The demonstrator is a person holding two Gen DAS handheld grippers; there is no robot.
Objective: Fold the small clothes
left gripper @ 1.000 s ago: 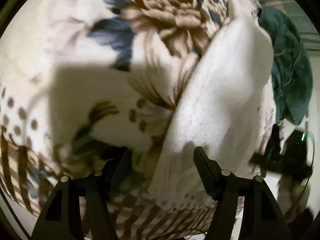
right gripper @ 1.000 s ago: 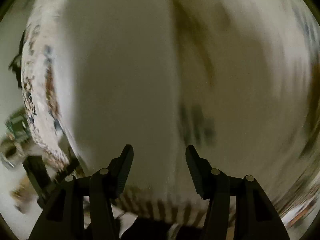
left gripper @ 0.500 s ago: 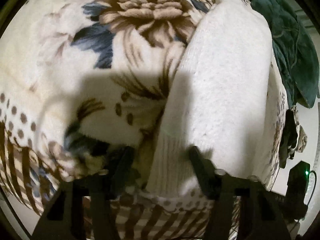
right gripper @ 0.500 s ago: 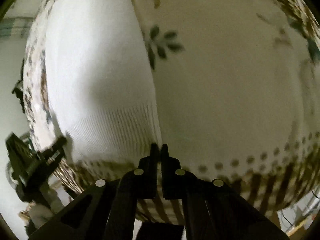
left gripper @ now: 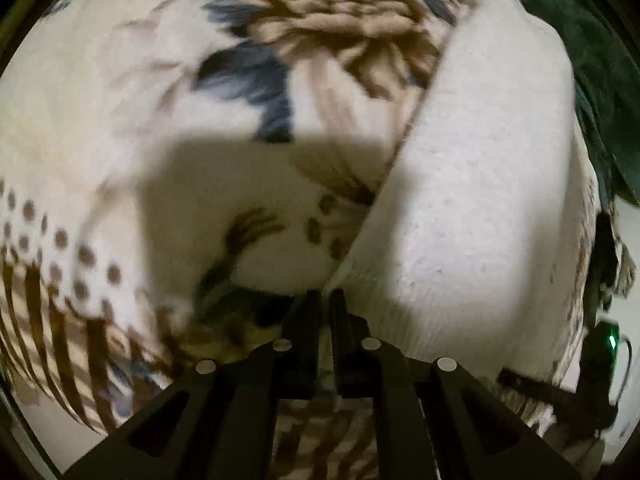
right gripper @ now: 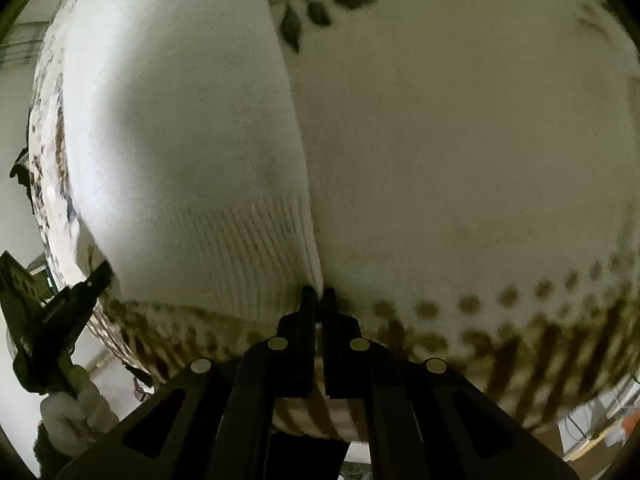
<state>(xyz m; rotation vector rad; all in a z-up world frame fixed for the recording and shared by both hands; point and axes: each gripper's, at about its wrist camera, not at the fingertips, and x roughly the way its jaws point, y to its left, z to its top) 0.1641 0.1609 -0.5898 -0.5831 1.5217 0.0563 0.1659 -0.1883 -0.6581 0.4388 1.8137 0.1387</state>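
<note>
jaws of both the left gripper [left gripper: 325,294] and right gripper [right gripper: 318,292], open a second ago, now pinch the ribbed hem corners of the white knit garment [left gripper: 480,184] at six o'clock on the floral blanket [left gripper: 120,100], seemingly ready to fold.

A white knitted garment [left gripper: 480,184] lies flat on a cream blanket printed with brown and blue flowers, its long body stretching away from both cameras. Its near end is a ribbed hem [right gripper: 240,248] — finer vertical ridges against the softer, pebbled knit above. Each lower corner of that hem sits pinched between closed black gripper tips — one corner per side.
</note>
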